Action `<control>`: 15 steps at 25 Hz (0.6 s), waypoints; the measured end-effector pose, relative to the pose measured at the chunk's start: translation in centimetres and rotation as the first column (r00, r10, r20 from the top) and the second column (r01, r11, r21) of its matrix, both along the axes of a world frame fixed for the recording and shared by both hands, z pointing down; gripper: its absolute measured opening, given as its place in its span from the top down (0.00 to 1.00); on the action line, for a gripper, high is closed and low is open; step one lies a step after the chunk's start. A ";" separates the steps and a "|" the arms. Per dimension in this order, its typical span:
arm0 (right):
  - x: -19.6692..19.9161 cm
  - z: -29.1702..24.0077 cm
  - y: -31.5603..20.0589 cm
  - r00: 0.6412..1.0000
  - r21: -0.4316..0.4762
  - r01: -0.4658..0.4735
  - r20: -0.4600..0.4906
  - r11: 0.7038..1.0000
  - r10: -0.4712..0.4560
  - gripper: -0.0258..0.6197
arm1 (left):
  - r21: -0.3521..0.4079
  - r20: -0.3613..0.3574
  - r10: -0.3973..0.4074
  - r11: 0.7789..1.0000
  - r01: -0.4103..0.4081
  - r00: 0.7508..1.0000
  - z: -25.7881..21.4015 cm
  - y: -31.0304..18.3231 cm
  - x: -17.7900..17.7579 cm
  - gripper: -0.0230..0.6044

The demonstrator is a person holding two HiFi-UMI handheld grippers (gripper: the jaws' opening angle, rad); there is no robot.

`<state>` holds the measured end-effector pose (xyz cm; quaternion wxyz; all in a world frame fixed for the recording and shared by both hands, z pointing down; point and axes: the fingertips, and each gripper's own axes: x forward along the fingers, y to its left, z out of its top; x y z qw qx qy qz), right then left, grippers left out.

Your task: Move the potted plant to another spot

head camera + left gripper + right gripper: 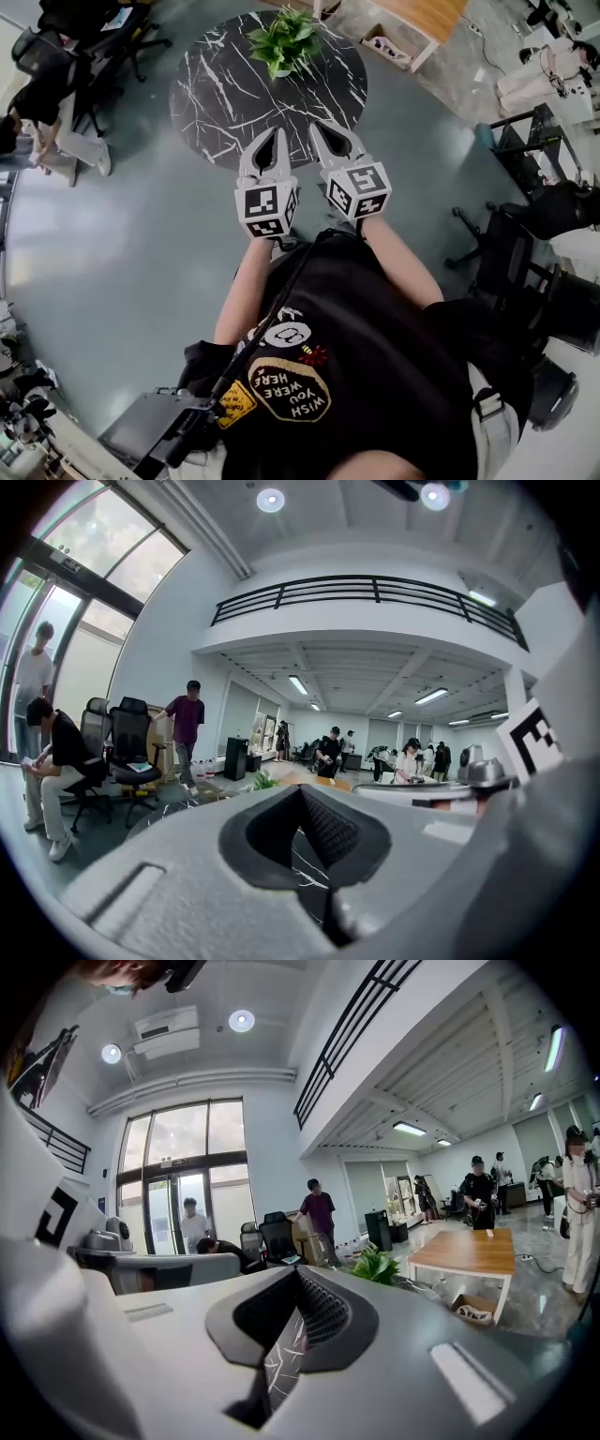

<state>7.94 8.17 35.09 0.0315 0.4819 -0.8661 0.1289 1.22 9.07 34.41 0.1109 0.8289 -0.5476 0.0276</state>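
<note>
The potted plant [286, 42], a bunch of green leaves, stands near the far edge of a round black marble table [225, 98] with white veins. Both grippers hover side by side over the table's near edge, well short of the plant and pointing toward it. My left gripper [278, 133] is shut with nothing in it, and so is my right gripper [315, 126]. In the left gripper view the plant [265, 781] peeks above the closed jaws [302, 790]. In the right gripper view the plant [377, 1266] shows to the right of the closed tips [298, 1272].
A wooden table [422, 14] with a box under it [389, 47] stands behind the marble table at the right. Office chairs [56, 47] and a seated person [42, 117] are at the left. Black chairs [511, 248] stand at the right. Several people [187, 728] stand farther off.
</note>
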 end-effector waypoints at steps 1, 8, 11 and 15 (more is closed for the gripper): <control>-0.4 0.2 -0.2 1.000 -0.003 -0.003 -0.002 1.000 0.003 0.96 | -0.001 -0.001 0.006 1.000 -0.006 1.000 0.1 -0.3 -0.2 0.96; -1.8 2.0 -4.0 1.000 -0.027 -0.011 -0.018 1.000 0.011 0.96 | -0.008 -0.007 0.021 1.000 -0.021 1.000 1.5 -3.6 -1.0 0.96; -1.6 2.4 -6.8 1.000 -0.024 -0.005 -0.017 1.000 0.004 0.96 | 0.000 -0.010 0.020 1.000 -0.020 1.000 2.0 -6.2 -0.9 0.96; -0.9 3.2 -10.9 1.000 -0.016 0.016 -0.024 1.000 -0.016 0.96 | 0.015 -0.023 0.018 1.000 -0.018 1.000 2.9 -10.4 0.1 0.96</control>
